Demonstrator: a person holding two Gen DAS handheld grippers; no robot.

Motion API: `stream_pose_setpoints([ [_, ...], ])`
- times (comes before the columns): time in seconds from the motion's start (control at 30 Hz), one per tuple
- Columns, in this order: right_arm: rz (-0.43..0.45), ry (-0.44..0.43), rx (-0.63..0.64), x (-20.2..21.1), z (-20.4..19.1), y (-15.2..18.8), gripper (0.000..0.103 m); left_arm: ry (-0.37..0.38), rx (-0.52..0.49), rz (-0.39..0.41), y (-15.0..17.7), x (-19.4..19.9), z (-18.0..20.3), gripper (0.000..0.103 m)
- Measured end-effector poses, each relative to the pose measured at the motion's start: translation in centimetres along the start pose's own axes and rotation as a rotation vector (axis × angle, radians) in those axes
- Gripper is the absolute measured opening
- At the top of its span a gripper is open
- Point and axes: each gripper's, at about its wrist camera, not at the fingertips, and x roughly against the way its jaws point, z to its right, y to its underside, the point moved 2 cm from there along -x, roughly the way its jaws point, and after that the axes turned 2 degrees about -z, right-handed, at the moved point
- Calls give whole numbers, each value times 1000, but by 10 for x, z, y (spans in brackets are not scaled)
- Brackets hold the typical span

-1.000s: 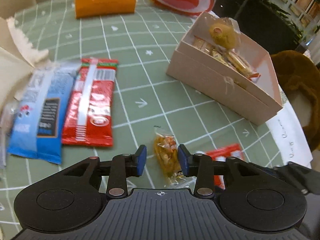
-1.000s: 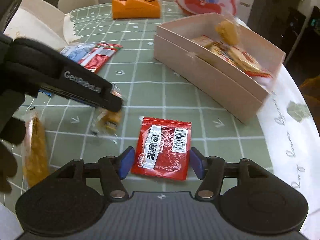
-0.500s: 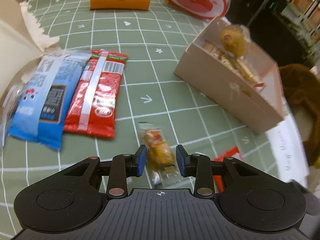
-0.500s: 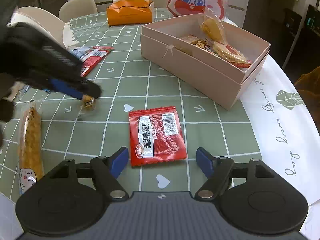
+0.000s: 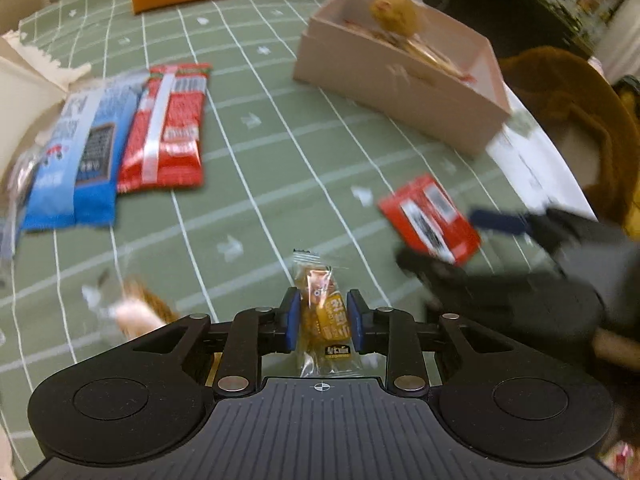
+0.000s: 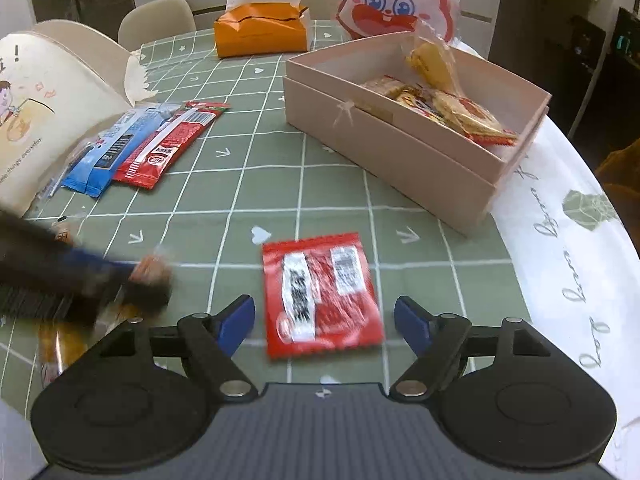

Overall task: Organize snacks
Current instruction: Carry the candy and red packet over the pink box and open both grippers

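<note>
Moved: my left gripper (image 5: pixel 323 322) has just been closing its fingers on the candy (image 5: pixel 325 320).
Box (image 6: pixel 404 148): far side of tabletop (image 6: pixel 248 184).
Red packet (image 6: pixel 320 300): flat, between my right gripper's (image 6: pixel 324 320) spread, empty fingers; slippery, take its edges.
Candy: light, crinkly, clamped mid-wrapper.

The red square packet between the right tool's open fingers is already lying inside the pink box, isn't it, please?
Not quite. The red square packet does lie between the open fingers of the right tool, but on the green checked tablecloth, in front of the pink box and apart from it, not inside. The right wrist view shows this clearly.
</note>
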Motion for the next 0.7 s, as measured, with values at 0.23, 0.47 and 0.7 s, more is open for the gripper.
stream_pose_setpoints([
  [0.23,-55,5,14,13,-16,-2,55,61,-16,-21,11,5,4,28],
  [0.47,-13,28,-19,72,-10,5,53,173,-71,11,10,33,18,23],
  [0.7,164,84,-60,138,9,-35,53,267,-108,236,-74,95,33,23],
])
